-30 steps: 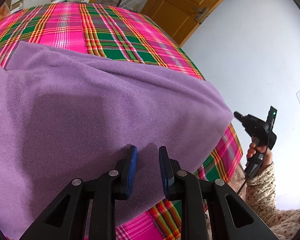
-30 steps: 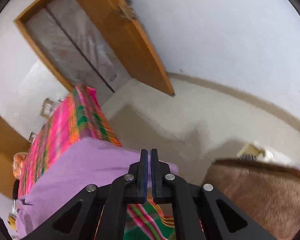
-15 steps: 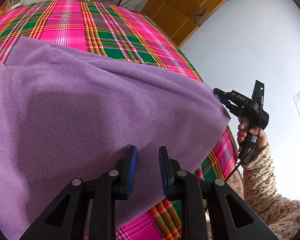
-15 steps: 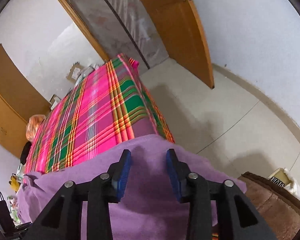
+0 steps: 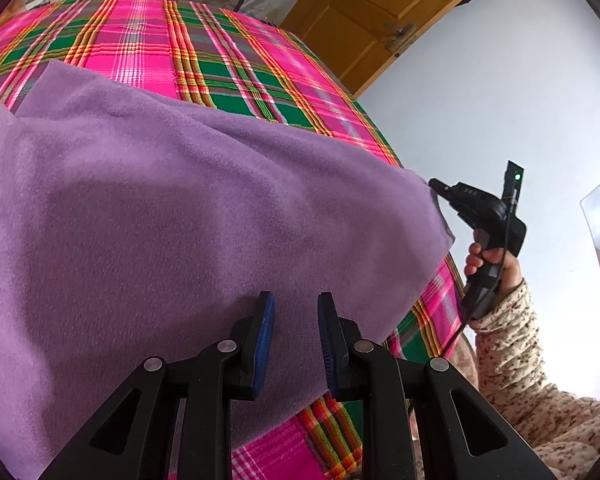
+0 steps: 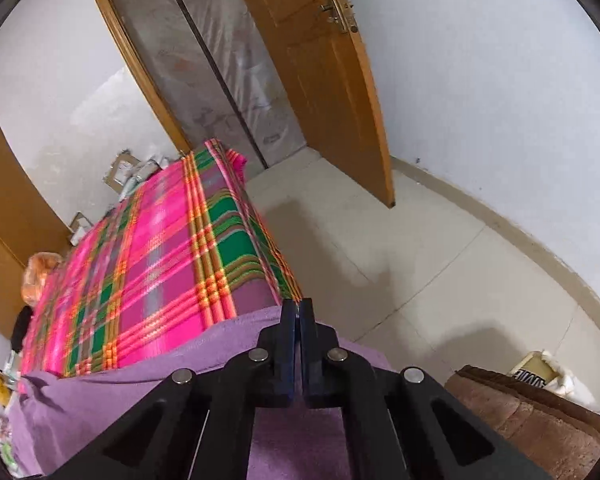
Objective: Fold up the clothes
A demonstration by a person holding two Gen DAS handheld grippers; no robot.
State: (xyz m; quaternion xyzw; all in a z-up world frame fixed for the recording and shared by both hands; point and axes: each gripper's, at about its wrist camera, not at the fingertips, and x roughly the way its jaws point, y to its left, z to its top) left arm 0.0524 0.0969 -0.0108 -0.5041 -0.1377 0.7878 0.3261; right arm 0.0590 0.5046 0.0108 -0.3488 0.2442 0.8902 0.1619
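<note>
1. Left wrist view: the left gripper (image 5: 294,312) hovers with jaws apart over the purple cloth (image 5: 172,216) spread on the plaid bed (image 5: 236,56).
2. Only this view shows a hand (image 5: 496,260) at 3 o'clock holding the right gripper (image 5: 434,183) at the cloth's corner.
3. Right wrist view: right gripper (image 6: 297,312) jaws pressed together at the cloth (image 6: 120,392) edge; whether fabric is pinched cannot be told. Door (image 6: 324,68) at 12 o'clock.

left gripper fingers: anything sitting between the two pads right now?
Only the purple cloth, seen behind the gap in the left wrist view. The left gripper is open above it; whether the pads touch the fabric is unclear.
</note>
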